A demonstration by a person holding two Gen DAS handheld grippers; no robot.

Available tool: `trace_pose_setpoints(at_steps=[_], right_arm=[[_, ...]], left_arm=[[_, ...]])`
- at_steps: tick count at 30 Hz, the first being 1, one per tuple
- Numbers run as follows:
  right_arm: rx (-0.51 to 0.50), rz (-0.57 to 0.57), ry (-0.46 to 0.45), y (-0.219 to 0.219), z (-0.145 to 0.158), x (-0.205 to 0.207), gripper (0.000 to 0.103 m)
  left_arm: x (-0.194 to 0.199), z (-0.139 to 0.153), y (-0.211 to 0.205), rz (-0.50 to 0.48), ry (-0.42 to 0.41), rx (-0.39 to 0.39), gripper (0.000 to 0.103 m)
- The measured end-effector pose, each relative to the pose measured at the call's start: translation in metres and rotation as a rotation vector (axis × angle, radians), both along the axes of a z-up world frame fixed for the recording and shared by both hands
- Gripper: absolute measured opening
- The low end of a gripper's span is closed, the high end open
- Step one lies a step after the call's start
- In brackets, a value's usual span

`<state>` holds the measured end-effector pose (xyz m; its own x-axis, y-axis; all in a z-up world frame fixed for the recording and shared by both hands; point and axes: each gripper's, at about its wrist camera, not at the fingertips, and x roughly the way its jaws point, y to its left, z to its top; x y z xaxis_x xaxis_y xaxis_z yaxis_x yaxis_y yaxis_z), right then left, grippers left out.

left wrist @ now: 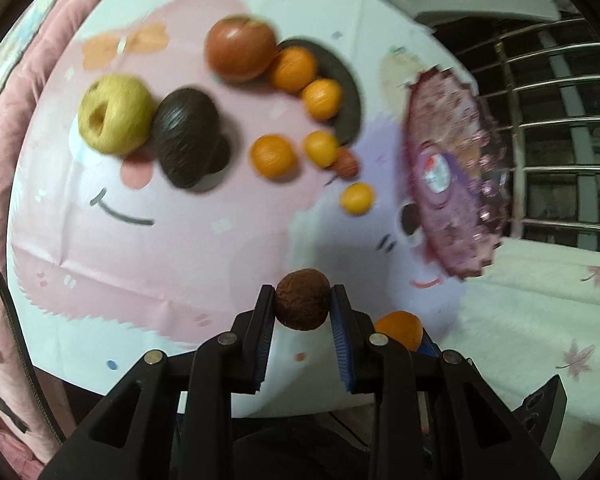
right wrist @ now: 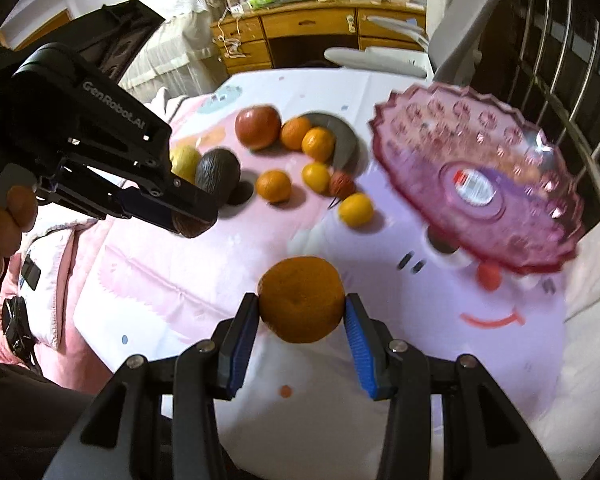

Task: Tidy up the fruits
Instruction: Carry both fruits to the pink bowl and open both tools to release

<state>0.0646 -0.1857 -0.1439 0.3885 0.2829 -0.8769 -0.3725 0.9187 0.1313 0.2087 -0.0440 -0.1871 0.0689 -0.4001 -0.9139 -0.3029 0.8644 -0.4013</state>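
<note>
Left gripper (left wrist: 303, 300) clamps a small brown wrinkled round fruit (left wrist: 302, 299); right gripper (right wrist: 302, 306) pinches a round orange mandarin (right wrist: 301, 299) — pink scalloped glass dish (right wrist: 476, 184) ahead-right.

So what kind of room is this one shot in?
Probably a bedroom at home: a quilt under the cartoon-print cloth, a metal rail like a bed frame, and a wooden dresser behind.

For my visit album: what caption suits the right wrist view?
Right tool grips an orange above the cloth, the pink dish ahead.
</note>
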Motion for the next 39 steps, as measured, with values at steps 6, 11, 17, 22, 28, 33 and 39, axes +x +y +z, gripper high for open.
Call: trace_pose_setpoints(at_steps=[6, 11, 17, 22, 28, 33, 39], right_arm=[[-0.013, -0.013, -0.046, -0.038, 0.021, 0.021, 0.044], [-0.005, -0.055, -0.069, -0.073, 0.032, 0.036, 0.044], [-0.005, -0.110, -0.054, -0.108, 0.029, 0.056, 0.044], [0.008, -0.134, -0.035, -0.129, 0.023, 0.069, 0.044], [0.012, -0.138, 0.014, -0.145, 0.010, 0.082, 0.044], [0.024, -0.153, 0.054, -0.154, 0.000, 0.090, 0.044], [0.055, -0.180, 0.089, -0.162, -0.006, 0.095, 0.044]], left_arm=[[0.011, 0.035, -0.025, -0.001, -0.109, 0.006, 0.026], [0.020, 0.050, -0.051, -0.026, -0.183, 0.020, 0.026], [0.040, 0.054, -0.087, -0.090, -0.266, 0.060, 0.026], [0.059, 0.047, -0.122, -0.151, -0.304, 0.077, 0.026], [0.077, 0.028, -0.154, -0.188, -0.284, 0.099, 0.026], [0.082, 0.013, -0.169, -0.213, -0.253, 0.130, 0.026], [0.081, 0.008, -0.173, -0.215, -0.239, 0.128, 0.035]])
